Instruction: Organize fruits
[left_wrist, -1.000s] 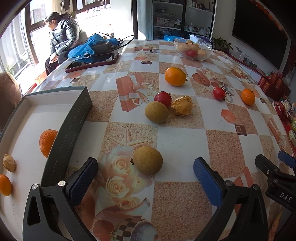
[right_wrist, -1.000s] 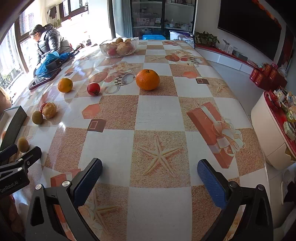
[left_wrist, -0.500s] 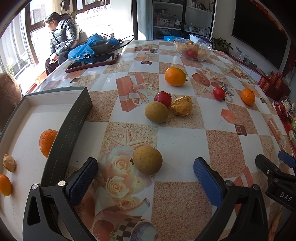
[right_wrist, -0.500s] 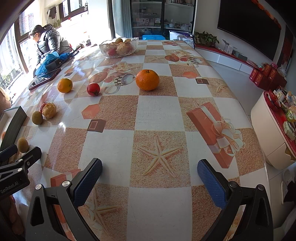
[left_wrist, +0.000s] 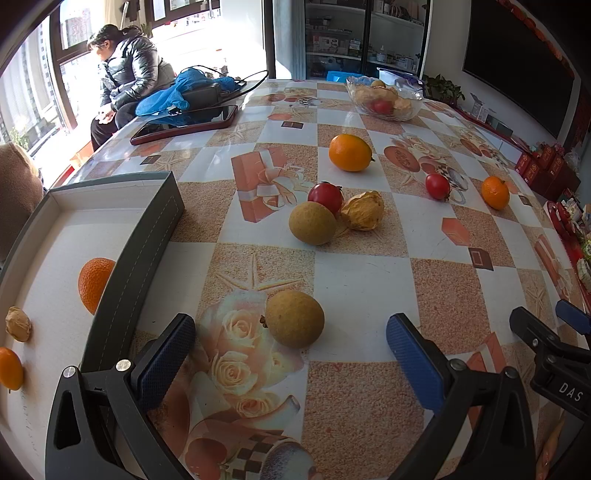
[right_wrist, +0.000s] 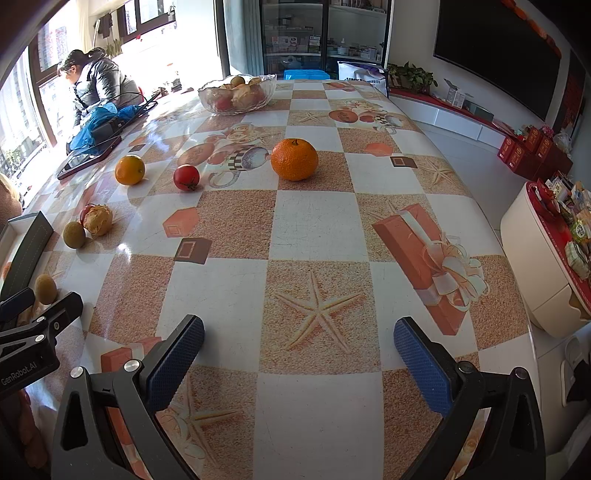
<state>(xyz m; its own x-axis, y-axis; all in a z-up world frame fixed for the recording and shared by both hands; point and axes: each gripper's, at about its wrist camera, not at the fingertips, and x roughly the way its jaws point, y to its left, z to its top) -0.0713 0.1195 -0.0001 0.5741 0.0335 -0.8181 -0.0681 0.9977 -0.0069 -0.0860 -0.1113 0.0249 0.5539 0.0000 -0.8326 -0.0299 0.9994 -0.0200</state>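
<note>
The left tool (left_wrist: 291, 354) is hovering low over the bench (left_wrist: 369, 280) with its jaws standing wide, and a round brown fruit (left_wrist: 294, 318) is lying between the blue pads, touching neither. Left of it a box (left_wrist: 155, 236) is holding an orange (left_wrist: 94, 282) and two smaller fruits. The right tool (right_wrist: 299, 354) is also standing wide and holding nothing, over bare bench; a big orange (right_wrist: 294, 159) and a tomato (right_wrist: 186, 177) are lying well ahead of it.
</note>
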